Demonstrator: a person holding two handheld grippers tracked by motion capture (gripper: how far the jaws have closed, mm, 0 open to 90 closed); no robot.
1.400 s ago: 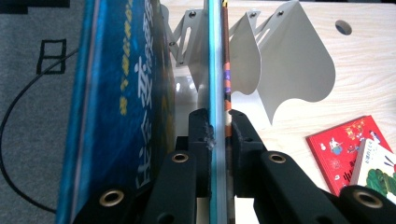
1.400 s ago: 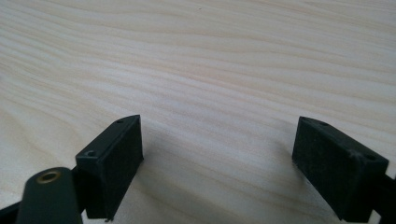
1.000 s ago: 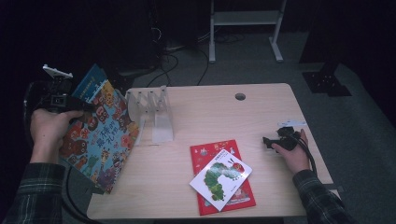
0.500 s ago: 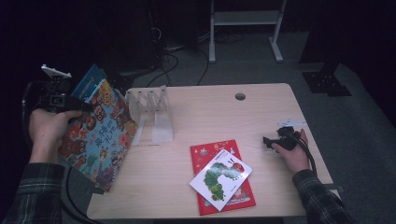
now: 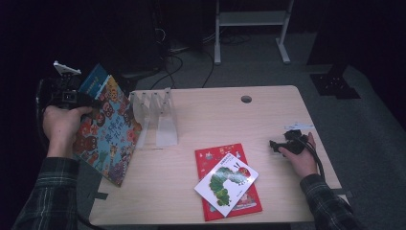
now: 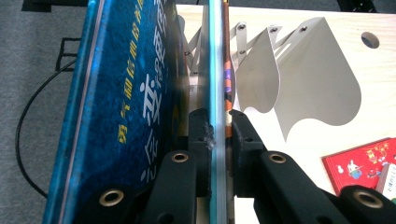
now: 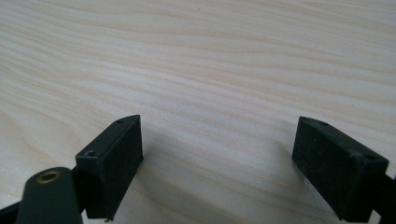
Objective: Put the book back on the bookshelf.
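My left gripper (image 6: 219, 135) has its two black jaws pinched hard on the edge of a large picture book (image 6: 130, 116); the thin teal edge of the cover runs straight up between the pads, which press it from both sides. Just to the left of the jaws, the book's blue cover with yellow and white lettering slopes away from me. In the high view I hold this gripper (image 5: 79, 100) off the left edge of the table (image 5: 268, 120), and the picture book (image 5: 107, 132) hangs tilted from it, its patterned cover facing the table and its lower corner down past the table's edge.

Just beyond the jaws and a little to their right stands the clear book rack (image 6: 299, 88), its thin dividers fanned upright on the wood; the book's edge is near the closest divider, though I cannot tell whether they touch. From above, the rack (image 5: 158, 117) sits just beside the book's right side. Farther right of the jaws, at the corner of my view, lies a red book (image 6: 359, 163) flat on the table, with a white caterpillar book (image 5: 226, 178) lying askew on top of it.

My right gripper (image 7: 217, 158) is spread wide, nothing between the jaws, hovering close over bare wood grain. In the high view it (image 5: 277, 144) rests by the table's right edge, well apart from the books.
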